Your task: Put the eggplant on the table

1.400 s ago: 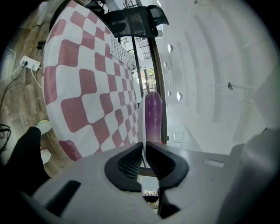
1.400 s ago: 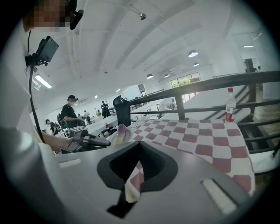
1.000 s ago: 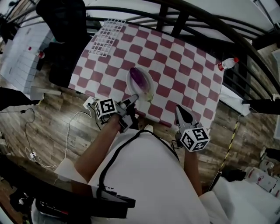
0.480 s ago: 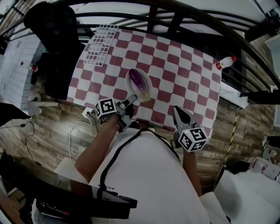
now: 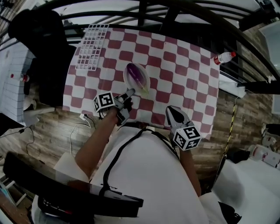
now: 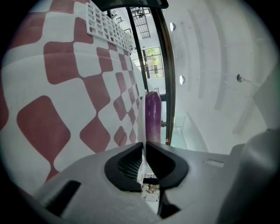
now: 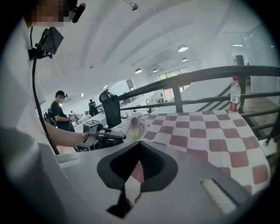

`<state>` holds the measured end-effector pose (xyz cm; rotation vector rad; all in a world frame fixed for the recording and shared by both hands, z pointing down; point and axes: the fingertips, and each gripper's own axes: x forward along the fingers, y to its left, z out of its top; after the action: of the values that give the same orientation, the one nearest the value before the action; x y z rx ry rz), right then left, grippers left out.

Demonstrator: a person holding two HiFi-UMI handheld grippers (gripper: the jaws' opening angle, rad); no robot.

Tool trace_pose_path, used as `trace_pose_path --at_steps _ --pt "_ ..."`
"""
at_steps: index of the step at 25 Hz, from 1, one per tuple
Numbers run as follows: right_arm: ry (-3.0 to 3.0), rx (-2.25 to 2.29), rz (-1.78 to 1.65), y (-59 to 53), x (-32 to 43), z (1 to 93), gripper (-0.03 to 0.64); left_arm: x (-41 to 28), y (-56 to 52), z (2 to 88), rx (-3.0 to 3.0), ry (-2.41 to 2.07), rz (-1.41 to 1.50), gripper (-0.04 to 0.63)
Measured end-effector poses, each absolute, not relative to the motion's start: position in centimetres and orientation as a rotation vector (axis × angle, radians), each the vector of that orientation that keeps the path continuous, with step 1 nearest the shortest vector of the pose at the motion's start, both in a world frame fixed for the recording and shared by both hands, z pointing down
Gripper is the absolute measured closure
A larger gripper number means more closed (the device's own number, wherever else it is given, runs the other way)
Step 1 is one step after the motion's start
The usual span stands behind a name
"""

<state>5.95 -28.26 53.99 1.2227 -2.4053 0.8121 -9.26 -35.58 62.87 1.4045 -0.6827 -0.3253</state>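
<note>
A purple eggplant point(image 5: 137, 75) lies in a white plate point(image 5: 143, 86) over the red-and-white checked table point(image 5: 188, 83). My left gripper point(image 5: 130, 93) is shut on the plate's near rim. In the left gripper view the thin rim runs between the closed pads point(image 6: 144, 143), with the eggplant point(image 6: 152, 117) just beyond. I cannot tell whether the plate touches the cloth. My right gripper point(image 5: 171, 110) hangs over the table's near edge, to the right of the plate, shut with nothing in it point(image 7: 139, 143). The right gripper view shows the plate point(image 7: 141, 129) and the left gripper point(image 7: 114, 135) off to its left.
A white wire rack point(image 5: 89, 46) lies at the table's far left corner. A plastic bottle point(image 5: 224, 57) stands beyond the far right corner. A dark railing point(image 5: 144, 8) runs behind the table and a black chair point(image 5: 37, 35) stands at the left. Another person point(image 7: 60, 114) stands far off.
My left gripper has carried the plate with the eggplant farther out over the table and lower. My right gripper has come forward to the table's near edge. Both have stayed shut.
</note>
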Motion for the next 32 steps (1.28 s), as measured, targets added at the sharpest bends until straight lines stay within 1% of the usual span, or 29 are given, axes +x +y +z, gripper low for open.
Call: trace_pose_path --at_steps 7,18,32 --pt "-2.376 1.22 0.819 -29.4 5.4 54.7 0.611 -9.1 -38.2 65.0 1.421 -0.652 -0.309 0.563" --pt "-2.315 1.246 0.842 -29.6 6.7 55.3 0.611 -8.8 -39.7 70.3 1.37 -0.676 -0.241 0.561" --pt "-2.296 1.268 0.85 -29.8 7.7 55.5 0.611 -8.8 -39.6 72.0 1.32 -0.706 -0.202 0.563"
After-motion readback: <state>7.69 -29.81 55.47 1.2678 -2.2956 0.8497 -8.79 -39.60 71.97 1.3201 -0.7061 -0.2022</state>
